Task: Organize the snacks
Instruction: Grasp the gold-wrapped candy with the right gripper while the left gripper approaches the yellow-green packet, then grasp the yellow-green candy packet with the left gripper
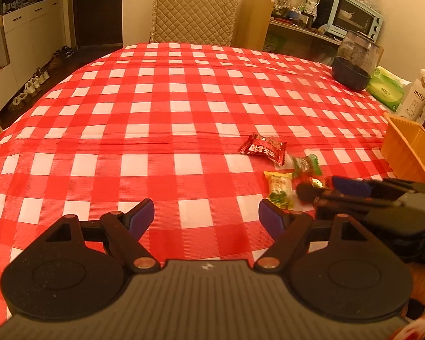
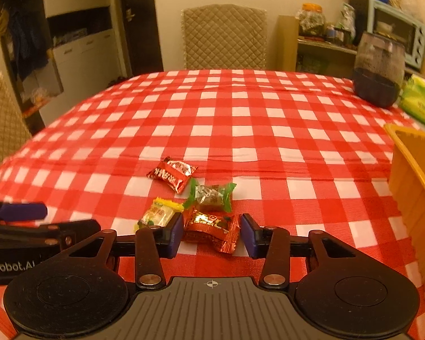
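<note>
Four wrapped candies lie close together on the red-checked tablecloth [image 2: 226, 130]: a red one [image 2: 171, 174], a green one [image 2: 212, 195], a yellow one [image 2: 158, 214] and a red-and-gold one [image 2: 209, 228]. My right gripper [image 2: 212, 233] straddles the red-and-gold candy, its blue pads [image 2: 176, 233] close on either side with slim gaps showing. In the left wrist view the same candies sit at the right: red [image 1: 262, 148], green [image 1: 306, 164], yellow [image 1: 280, 188]. There the right gripper [image 1: 323, 188] comes in from the right. My left gripper [image 1: 206, 215] hovers open over bare cloth, left of the yellow candy.
An orange basket [image 2: 416, 170] stands at the table's right edge, also in the left wrist view [image 1: 408, 153]. Behind it are a dark lidded jar [image 1: 354, 62], a green tissue pack [image 1: 385, 90] and a white bottle [image 1: 416, 96]. A quilted chair [image 1: 195, 11] stands at the far side.
</note>
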{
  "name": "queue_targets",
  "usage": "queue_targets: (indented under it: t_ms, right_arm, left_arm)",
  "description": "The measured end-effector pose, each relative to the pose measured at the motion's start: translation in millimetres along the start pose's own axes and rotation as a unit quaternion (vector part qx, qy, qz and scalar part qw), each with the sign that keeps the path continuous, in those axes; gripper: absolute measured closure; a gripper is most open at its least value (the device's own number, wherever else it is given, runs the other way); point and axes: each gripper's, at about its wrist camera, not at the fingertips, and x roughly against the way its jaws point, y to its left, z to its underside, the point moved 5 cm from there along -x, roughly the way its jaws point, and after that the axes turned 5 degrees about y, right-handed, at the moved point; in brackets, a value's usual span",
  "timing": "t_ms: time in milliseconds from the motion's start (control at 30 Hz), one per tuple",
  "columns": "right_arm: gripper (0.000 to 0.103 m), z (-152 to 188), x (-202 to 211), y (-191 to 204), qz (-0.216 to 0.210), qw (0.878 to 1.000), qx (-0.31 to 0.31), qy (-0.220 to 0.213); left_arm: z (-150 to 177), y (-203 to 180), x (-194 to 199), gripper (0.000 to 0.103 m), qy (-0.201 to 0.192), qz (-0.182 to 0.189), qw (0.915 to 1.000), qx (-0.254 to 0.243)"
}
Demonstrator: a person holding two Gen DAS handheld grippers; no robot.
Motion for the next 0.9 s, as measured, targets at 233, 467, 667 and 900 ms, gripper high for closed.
queue_targets:
  t_ms: [233, 467, 667, 900]
  right_arm:
    - [0.071, 4.2, -2.5, -2.6, 0.007, 1.0, 0.008, 0.003]
    - [0.081, 3.1, 13.1, -18.7, 0.024, 1.0, -0.007, 0.002]
    - [0.082, 2.8, 17.8, -36.9, 0.032, 0.999, -0.04, 0.002]
    - [0.082, 4.3, 22.9, -46.6, 0.04, 0.997, -0.06, 0.002]
  left_arm:
    - [0.5, 0.3, 0.0, 0.024, -0.002, 0.004, 1.0, 0.0]
    - [-5.3, -13.2, -4.8, 0.024, -0.015, 0.03, 0.9993, -0.015]
    - [-8.5, -33.6, -14.0, 0.033, -0.021, 0.055, 0.9974, -0.043]
    - [-10.0, -58.0, -30.4, 0.053, -0.018, 0.058, 0.9943, -0.088]
